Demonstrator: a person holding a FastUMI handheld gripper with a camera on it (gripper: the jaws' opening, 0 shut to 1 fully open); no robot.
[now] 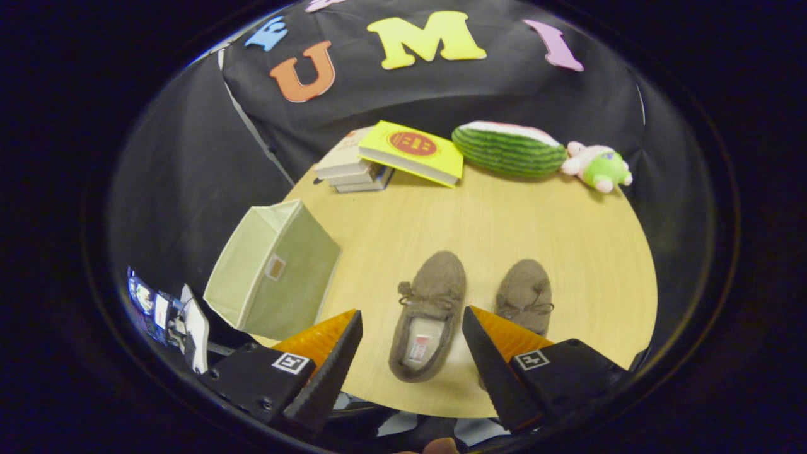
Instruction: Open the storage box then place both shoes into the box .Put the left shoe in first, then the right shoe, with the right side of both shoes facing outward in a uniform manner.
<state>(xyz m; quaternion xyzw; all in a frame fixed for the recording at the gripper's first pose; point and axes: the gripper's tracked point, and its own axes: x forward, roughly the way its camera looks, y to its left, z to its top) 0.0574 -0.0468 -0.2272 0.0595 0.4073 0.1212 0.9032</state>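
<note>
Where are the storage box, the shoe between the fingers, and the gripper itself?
storage box [277, 271]: gripper view, its front wall.
left shoe [429, 309]: gripper view, its laced top.
gripper [413, 325]: gripper view, midway between open fingertips.

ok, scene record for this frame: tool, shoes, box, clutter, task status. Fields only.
tool: tool open, fingers apart, holding nothing
left shoe: left shoe lies between the fingers, toe pointing away
right shoe: right shoe beside it, partly behind one finger
box: storage box at the table edge, to the side of the left shoe, no shoe inside that shows
clutter: books, watermelon plush, small plush toy at the far edge
status: both shoes on the table
</note>
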